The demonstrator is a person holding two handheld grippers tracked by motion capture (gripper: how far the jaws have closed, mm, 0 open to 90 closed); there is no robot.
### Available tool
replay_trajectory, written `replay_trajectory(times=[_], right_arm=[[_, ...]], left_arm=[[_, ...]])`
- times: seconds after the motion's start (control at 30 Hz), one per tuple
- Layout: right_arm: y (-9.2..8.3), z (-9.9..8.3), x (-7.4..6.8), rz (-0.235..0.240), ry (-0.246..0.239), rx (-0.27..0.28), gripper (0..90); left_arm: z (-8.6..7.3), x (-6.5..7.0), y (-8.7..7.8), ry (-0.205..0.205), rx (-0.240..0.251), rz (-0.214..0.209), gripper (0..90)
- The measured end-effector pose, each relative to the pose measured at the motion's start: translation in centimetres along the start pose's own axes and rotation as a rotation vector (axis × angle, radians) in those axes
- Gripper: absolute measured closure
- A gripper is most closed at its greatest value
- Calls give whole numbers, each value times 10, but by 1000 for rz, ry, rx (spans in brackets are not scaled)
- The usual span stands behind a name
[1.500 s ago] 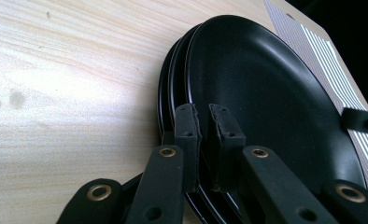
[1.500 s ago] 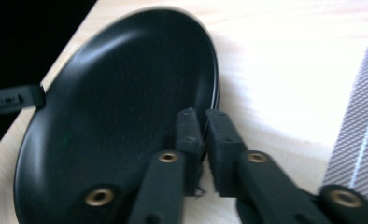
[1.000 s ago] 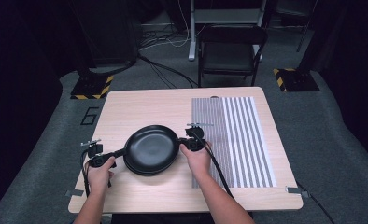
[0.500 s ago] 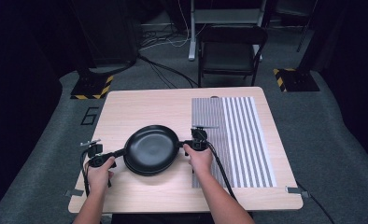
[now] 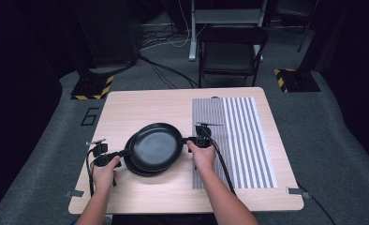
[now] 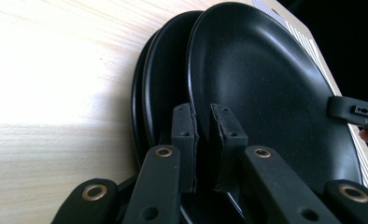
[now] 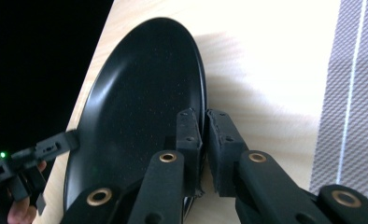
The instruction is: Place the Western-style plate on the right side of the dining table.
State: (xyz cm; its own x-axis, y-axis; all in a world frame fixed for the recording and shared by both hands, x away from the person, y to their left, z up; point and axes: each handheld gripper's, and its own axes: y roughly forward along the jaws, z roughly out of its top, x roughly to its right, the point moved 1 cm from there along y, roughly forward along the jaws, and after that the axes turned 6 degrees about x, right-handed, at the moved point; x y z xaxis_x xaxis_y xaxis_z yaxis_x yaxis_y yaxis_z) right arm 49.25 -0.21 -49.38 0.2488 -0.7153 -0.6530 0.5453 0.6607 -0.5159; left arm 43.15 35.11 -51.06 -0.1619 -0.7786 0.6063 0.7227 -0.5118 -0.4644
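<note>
A black plate (image 5: pixel 157 145) is tilted over a short stack of black plates (image 5: pixel 138 169) near the table's front left. My left gripper (image 5: pixel 125 152) has its pads on the top plate's left rim (image 6: pixel 266 79). Its jaws (image 6: pixel 203 116) have just been opening a little, with the rim still between them. My right gripper (image 5: pixel 188 139) is shut on the opposite rim (image 7: pixel 135 102), its pads (image 7: pixel 203 121) pinching the edge. The lower plates (image 6: pixel 161 84) lie behind the held one. Each gripper view shows the other gripper (image 6: pixel 355 112) (image 7: pixel 56 144) across the plate.
A grey striped mat (image 5: pixel 239 140) covers the right part of the wooden table (image 5: pixel 140 105), just beside my right hand. A dark chair (image 5: pixel 232 51) stands beyond the far edge. Cables trail from both grippers toward the front edge.
The top plate has shifted slightly right and away from me, which uncovers the lower plates at its near left. Both hands have barely moved.
</note>
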Motion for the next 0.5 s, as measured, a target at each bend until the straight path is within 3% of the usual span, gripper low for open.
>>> replay_trajectory(times=[0.2, 0.37, 0.5], right_arm=[[3, 7, 3, 7, 0, 23, 838], [-1, 2, 4, 6, -7, 35, 722], [-9, -8, 1, -4, -28, 27, 704]], left_arm=[[-1, 0, 2, -9, 7, -7, 800], [-4, 0, 2, -11, 27, -5, 802], [-4, 0, 2, -16, 29, -5, 802]])
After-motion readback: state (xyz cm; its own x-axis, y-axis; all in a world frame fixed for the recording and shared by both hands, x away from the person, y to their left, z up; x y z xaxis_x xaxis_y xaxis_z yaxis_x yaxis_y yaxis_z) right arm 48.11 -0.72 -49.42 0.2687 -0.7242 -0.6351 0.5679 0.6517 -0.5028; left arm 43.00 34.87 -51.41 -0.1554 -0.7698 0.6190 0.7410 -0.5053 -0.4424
